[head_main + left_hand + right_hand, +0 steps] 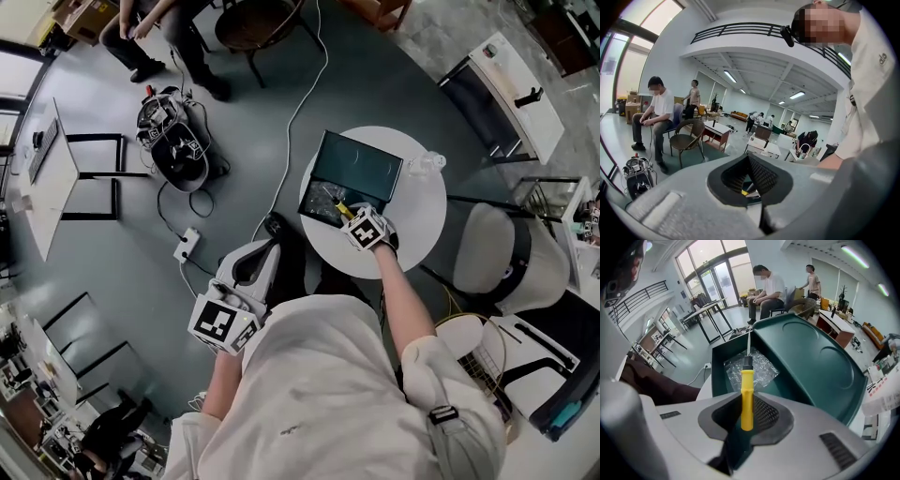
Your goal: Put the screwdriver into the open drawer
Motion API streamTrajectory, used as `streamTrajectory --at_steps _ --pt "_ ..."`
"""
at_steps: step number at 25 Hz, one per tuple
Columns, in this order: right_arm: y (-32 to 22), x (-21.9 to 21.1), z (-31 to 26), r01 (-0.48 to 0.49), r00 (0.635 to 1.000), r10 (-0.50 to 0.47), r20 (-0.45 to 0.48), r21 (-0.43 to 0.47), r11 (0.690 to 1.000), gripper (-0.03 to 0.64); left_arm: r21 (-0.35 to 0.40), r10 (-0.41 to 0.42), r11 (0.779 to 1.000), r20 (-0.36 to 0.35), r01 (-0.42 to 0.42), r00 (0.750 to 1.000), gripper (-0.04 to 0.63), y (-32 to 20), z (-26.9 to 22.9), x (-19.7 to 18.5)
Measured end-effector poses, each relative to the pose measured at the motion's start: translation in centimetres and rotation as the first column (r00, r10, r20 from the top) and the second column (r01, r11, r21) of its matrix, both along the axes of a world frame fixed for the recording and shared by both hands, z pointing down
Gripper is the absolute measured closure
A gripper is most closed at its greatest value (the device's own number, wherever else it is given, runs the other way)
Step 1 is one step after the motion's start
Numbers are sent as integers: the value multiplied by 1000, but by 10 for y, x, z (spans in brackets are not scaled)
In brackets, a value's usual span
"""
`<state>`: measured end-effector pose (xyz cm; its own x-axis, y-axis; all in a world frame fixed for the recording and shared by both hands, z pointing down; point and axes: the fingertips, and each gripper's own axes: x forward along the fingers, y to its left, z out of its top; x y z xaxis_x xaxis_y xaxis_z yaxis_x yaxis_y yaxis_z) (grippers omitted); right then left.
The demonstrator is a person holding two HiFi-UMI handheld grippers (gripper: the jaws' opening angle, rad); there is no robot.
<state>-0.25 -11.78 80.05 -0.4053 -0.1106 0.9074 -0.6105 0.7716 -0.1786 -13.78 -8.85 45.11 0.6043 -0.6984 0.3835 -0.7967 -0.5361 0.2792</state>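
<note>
Right arm's stretched out forward, and the right grey plastic gripper (367,230) is clamped on a yellow-handled screwdriver (746,385) poking out ahead of its jaws. The left grey plastic gripper (223,323) sits tucked by the torso, jaws together with nothing between them.

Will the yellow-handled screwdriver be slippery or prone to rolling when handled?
The screwdriver looks rigid and probably light. Its rounded yellow handle looks smooth, so it could slip in the right gripper or roll if pushed. The crinkled plastic in the drawer might damp rolling.
</note>
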Motion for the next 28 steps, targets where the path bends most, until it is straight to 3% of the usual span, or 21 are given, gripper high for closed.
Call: streamTrajectory --at_steps 6,28 --pt "-6 -1 12 -5 999 5 -47 0 1000 538 -7 -23 1000 3 23 1000 586 4 -1 -8" --pt "-20 -1 4 -41 998 45 -50 63 997 539 4 -30 1000 14 30 999 586 8 -4 -16"
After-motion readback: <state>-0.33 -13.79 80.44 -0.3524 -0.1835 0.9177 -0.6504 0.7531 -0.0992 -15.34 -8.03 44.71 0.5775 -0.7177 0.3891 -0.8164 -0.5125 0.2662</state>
